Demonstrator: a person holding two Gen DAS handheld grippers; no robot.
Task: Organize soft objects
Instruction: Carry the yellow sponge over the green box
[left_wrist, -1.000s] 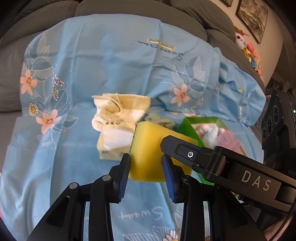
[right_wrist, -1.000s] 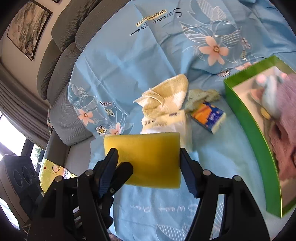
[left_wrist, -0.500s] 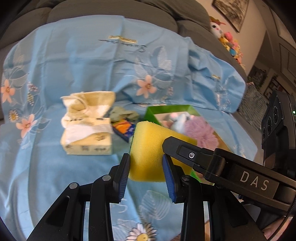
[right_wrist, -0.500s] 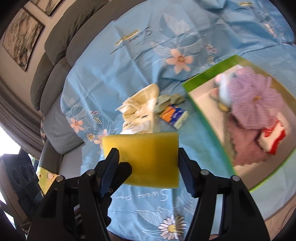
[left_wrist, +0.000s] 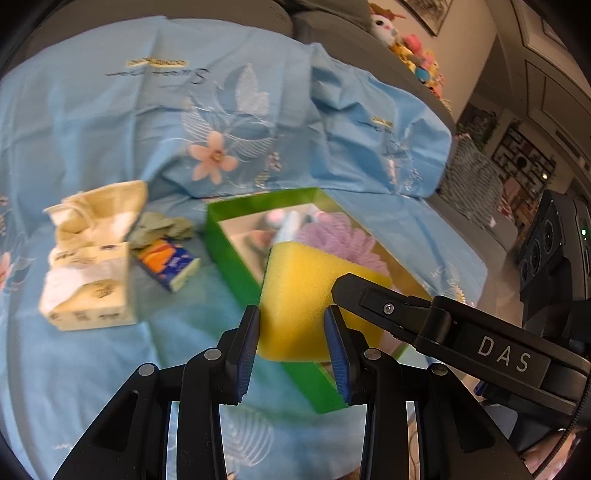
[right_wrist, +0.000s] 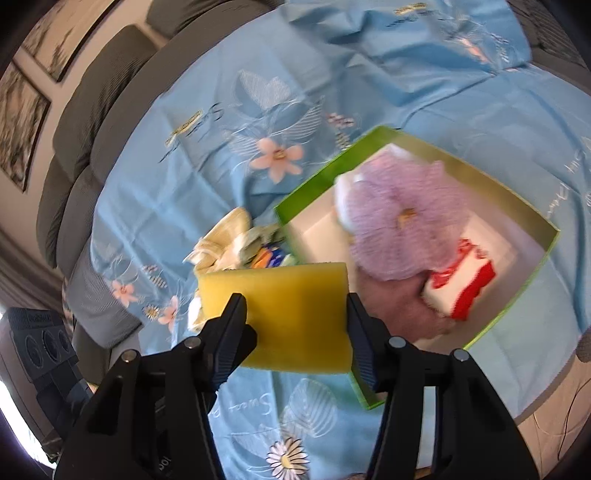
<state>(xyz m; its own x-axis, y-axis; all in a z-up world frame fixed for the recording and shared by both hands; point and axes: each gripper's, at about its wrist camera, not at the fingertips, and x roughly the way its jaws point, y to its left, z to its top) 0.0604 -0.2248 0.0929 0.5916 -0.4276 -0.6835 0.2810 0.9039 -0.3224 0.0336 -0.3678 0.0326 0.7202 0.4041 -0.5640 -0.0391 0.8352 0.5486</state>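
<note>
A yellow sponge (left_wrist: 306, 284) (right_wrist: 288, 295) hangs over the near corner of the green box (left_wrist: 236, 254) (right_wrist: 317, 181), held by both grippers. My left gripper (left_wrist: 293, 332) is shut across its thin side. My right gripper (right_wrist: 295, 325) spans its long side; its jaws are closing, with both pads pressed on the sponge's ends. In the left wrist view the right gripper's finger (left_wrist: 373, 299) lies over the sponge. Inside the box are a purple mesh pouf (left_wrist: 343, 236) (right_wrist: 399, 221) and a red and white cloth (right_wrist: 461, 291).
Left of the box on the blue flowered sheet (left_wrist: 110, 110) lie a tissue pack (left_wrist: 88, 291), a beige towel (left_wrist: 99, 206), a grey-green cloth (left_wrist: 162, 229) and an orange and blue packet (left_wrist: 166, 262). Plush toys (left_wrist: 406, 48) sit on the grey sofa back.
Both grippers have carried the sponge to the right, from over the tissue pack and towel to over the green box. The right jaws have narrowed on the sponge.
</note>
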